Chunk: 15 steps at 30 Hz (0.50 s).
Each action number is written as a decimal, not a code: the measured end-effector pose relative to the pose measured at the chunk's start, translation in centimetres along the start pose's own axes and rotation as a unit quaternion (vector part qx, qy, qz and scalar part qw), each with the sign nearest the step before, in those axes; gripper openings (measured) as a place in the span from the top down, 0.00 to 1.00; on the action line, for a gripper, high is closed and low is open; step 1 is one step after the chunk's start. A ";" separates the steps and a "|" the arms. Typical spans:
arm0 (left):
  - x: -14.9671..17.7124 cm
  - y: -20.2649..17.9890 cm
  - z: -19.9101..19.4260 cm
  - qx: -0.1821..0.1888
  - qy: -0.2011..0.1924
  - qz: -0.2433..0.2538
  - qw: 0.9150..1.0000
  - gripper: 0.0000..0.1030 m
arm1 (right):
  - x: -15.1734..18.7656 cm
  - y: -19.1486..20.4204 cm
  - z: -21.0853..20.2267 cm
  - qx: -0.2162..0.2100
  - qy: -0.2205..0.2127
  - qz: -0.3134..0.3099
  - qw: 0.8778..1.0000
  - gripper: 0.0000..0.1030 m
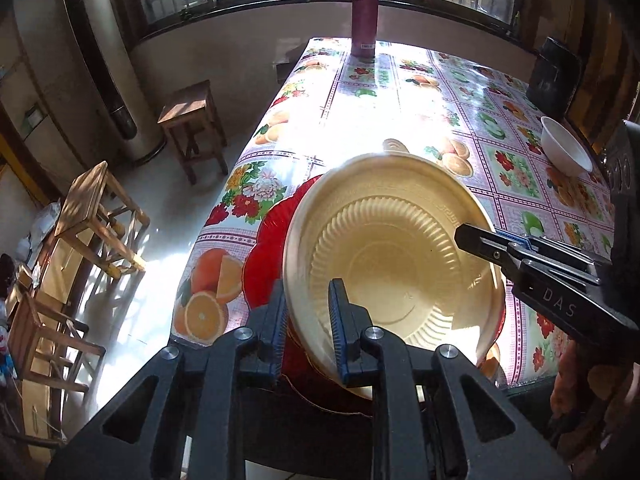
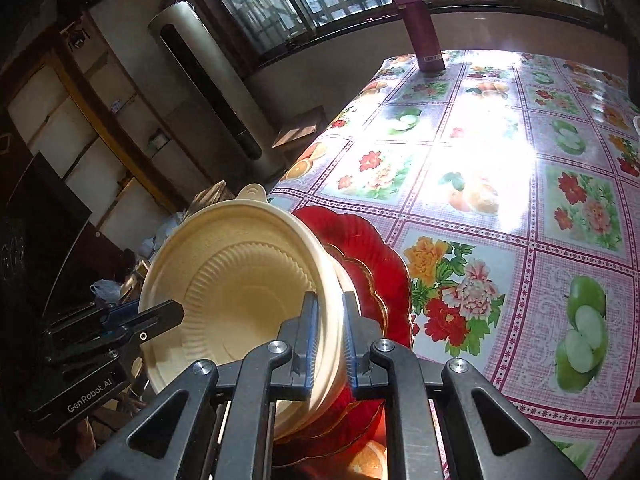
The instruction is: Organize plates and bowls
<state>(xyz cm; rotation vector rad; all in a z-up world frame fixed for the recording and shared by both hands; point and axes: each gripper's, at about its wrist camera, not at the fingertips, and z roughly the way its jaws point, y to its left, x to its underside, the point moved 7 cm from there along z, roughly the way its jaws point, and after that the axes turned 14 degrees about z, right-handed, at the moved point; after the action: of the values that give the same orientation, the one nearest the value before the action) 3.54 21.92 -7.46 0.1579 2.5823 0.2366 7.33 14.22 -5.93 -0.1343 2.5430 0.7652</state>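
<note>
The left gripper (image 1: 308, 304) is clenched on the near rim of the cream bowl (image 1: 396, 256); the right gripper (image 2: 330, 320) is clenched on the opposite rim of the same bowl (image 2: 244, 284); each pair of jaws straddles the rim wall, one jaw inside and one outside. The bowl hangs between the two grippers, tilted, its open face turned toward both cameras. Directly beneath and behind it lies the red plate (image 2: 372, 264), scalloped and gold-edged, resting at the near left corner of the table (image 1: 400, 92); whether bowl and plate touch cannot be determined. The coming move probably depends on this relation: the bowl sits just above the plate and must be levelled before it is lowered. Both hands are equally near, one at each side of the rim. A white bowl (image 1: 566, 146) stands well apart at the far right edge; a purple flask (image 1: 364, 16) stands upright at the far end. Legible writing: "DAS" on the right gripper body in the left view; "GenRobot.AI" on the left gripper body in the right view.
</note>
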 end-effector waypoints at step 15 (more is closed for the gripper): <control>-0.8 1.7 -8.1 -0.107 -0.154 -0.001 0.982 0.12 | 0.0 0.6 -6.0 -0.042 -0.050 -0.044 0.997 0.35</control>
<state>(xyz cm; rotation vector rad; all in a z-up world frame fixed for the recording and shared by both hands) 0.09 22.36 0.09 0.1035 2.2324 0.4493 4.69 11.48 -1.29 -0.2285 2.3943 0.8245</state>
